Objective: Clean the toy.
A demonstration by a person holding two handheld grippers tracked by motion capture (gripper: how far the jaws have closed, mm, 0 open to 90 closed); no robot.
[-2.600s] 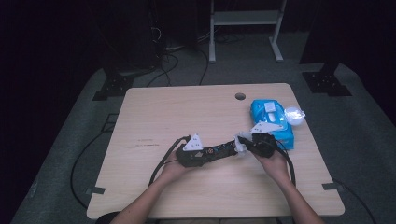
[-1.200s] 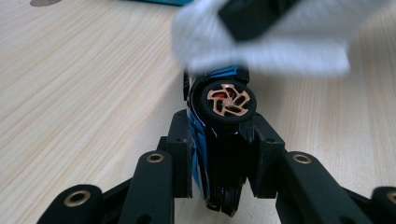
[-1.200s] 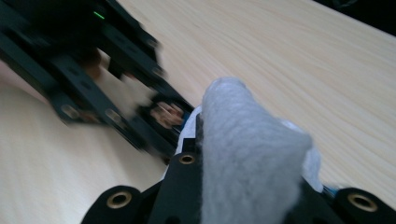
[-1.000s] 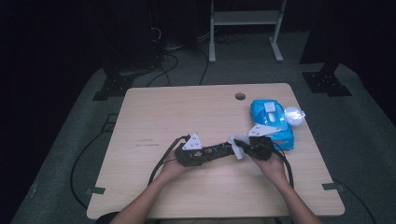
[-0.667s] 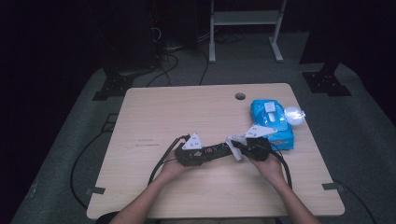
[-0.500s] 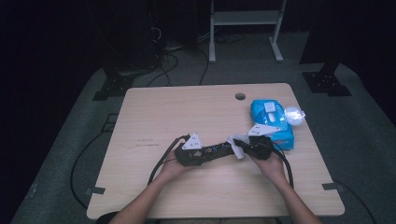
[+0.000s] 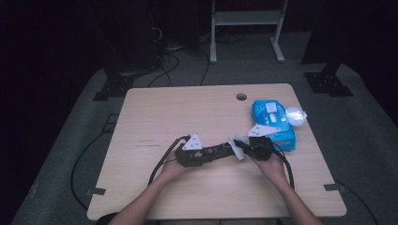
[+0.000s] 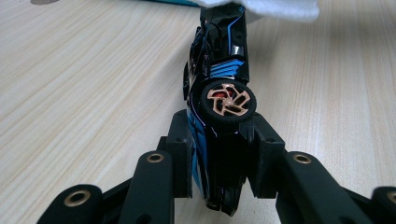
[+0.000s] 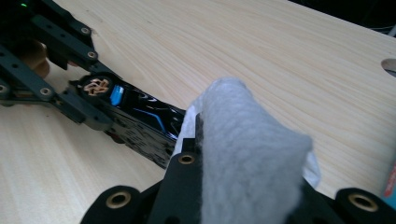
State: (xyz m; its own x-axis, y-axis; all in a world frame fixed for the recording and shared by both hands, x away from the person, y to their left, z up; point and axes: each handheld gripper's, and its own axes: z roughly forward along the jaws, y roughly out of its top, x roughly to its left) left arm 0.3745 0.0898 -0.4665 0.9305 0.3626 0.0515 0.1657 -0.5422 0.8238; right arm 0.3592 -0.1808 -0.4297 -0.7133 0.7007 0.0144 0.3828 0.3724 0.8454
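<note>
A black toy car point(image 7: 217, 151) with blue stripes and copper wheels point(image 8: 228, 99) is held over the wooden table point(image 7: 187, 112). My left gripper point(image 7: 206, 153) is shut on its rear end, one pad on each side point(image 8: 220, 149). My right gripper point(image 7: 240, 146) is shut on a folded white wipe point(image 9: 247, 163). The wipe point(image 7: 234, 144) rests against the car's far end point(image 9: 140, 119). The two grippers point at each other along the car. The wipe hides the right gripper's fingertips.
A blue pack of wipes point(image 7: 272, 119) lies at the table's right side, with a shiny clear flap point(image 7: 294, 114) beside it. A cable hole point(image 7: 241, 96) sits near the far edge. Black cables point(image 7: 162, 161) trail off the front edge from both grippers.
The right gripper and its wipe have shifted slightly left along the car and back. The left gripper and the car have stayed put.
</note>
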